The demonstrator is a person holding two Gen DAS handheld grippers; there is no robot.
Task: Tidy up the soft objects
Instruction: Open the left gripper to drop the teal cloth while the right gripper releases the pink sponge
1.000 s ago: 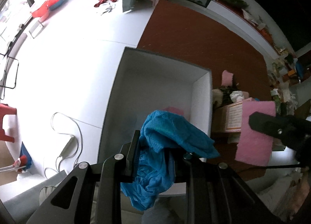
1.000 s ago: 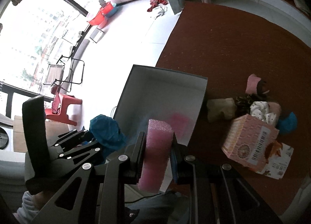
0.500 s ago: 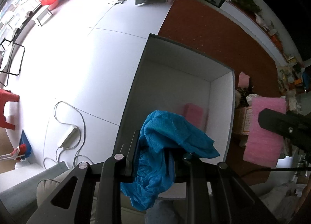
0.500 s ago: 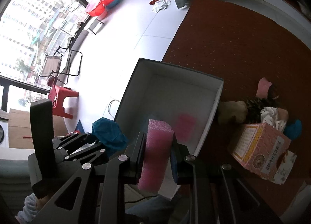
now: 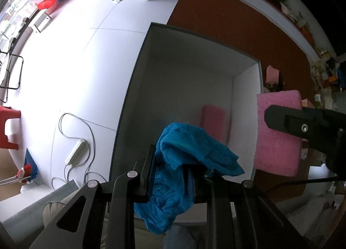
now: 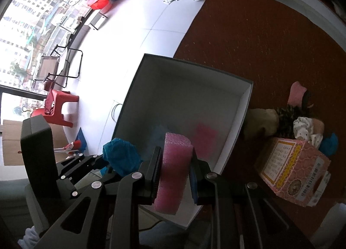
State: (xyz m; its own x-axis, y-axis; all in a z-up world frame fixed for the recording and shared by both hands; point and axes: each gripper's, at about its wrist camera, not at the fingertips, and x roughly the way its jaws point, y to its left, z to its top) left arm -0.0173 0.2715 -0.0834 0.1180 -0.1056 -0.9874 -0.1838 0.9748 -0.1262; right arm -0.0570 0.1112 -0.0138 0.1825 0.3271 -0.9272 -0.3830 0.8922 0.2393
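Left wrist view: the white box [image 5: 183, 80] lies open under you. Your left claw [image 5: 172, 175], clamped on the blue cloth [image 5: 188, 158], hangs above its near edge; bring it over the middle before letting go. Your right claw [image 6: 174, 173] grips the pink sponge [image 6: 174, 169] above the box's near wall; lower it inside.

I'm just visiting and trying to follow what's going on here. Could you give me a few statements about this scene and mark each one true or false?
1. The left gripper holds a blue cloth. True.
2. The right gripper is empty. False: it is clamped on a pink sponge.
3. The white box already has a pink item inside. True.
4. The box sits wholly on the brown mat. False: part of it rests on the white floor.
5. The patterned pink carton is in the box. False: it stands on the mat.
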